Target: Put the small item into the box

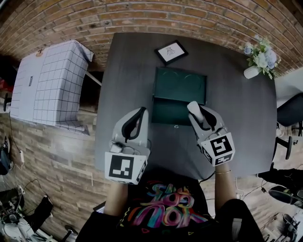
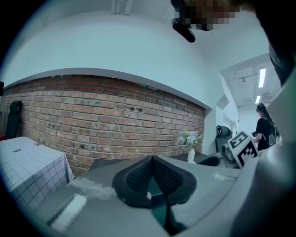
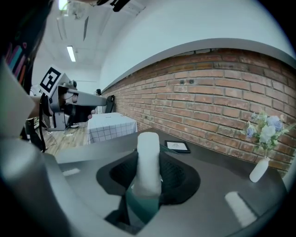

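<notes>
small item (image 3: pixel 149 152) pinched upright in right gripper (image 3: pixel 148 175), mid-frame; left gripper (image 2: pixel 151 178) closed, empty; whole green box (image 1: pixel 180 85) only in head view.

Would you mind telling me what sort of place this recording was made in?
Most likely an office or studio workspace, not a home: a brick wall backs the dark table, an office chair stands at its side, and ceiling strip lights show in the room beyond.

Dim, bluish fisheye views, dark rounded corners, bowed edges, glow from ceiling strip lights (image 3: pixel 70 53).
</notes>
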Motion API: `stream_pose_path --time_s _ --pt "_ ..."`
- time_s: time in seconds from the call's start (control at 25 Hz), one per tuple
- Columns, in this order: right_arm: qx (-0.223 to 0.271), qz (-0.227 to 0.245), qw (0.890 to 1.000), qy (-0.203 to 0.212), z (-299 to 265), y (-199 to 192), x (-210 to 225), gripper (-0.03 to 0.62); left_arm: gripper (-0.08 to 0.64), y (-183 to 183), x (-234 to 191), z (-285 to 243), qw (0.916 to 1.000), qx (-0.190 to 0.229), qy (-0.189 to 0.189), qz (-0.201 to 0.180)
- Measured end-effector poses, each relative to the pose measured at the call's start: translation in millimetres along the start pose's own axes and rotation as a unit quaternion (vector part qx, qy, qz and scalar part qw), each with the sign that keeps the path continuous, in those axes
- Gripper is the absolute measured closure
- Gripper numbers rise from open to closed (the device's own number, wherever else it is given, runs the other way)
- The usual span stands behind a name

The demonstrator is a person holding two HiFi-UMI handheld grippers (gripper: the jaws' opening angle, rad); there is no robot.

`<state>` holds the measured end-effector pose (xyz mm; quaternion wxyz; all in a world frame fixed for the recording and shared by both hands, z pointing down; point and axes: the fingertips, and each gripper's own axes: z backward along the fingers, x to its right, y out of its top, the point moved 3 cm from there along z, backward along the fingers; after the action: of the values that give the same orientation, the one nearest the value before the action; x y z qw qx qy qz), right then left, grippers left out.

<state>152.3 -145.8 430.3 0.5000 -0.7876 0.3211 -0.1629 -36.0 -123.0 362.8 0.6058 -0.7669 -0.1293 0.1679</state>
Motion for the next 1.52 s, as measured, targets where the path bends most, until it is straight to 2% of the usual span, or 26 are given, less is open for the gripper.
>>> stream_pose_path --time_s 0.4,0.6,1.08,1.28,1.52 --pt "-0.031 0.017 0.999 0.023 -39 -31 -4 0.45 0.558 -6 -3 -8 0.9999 -0.013 0.005 0.01" --pt "-0.047 0.057 0.997 0.028 -56 -47 -8 0.449 0.558 -10 -5 -12 0.9998 -0.017 0.005 0.01" --pt "-0.111 0.134 0.981 0.088 -88 -82 -25 0.449 0.558 -16 -9 -15 0.9997 -0.026 0.003 0.004" --pt "-0.136 0.144 0.973 0.117 -97 -90 -28 0.449 0.558 -17 -13 -15 0.9996 -0.027 0.006 0.004" --pt "-0.151 0.157 0.967 0.129 -105 -96 -31 0.449 0.558 -17 -14 -15 0.9996 -0.026 0.01 0.005"
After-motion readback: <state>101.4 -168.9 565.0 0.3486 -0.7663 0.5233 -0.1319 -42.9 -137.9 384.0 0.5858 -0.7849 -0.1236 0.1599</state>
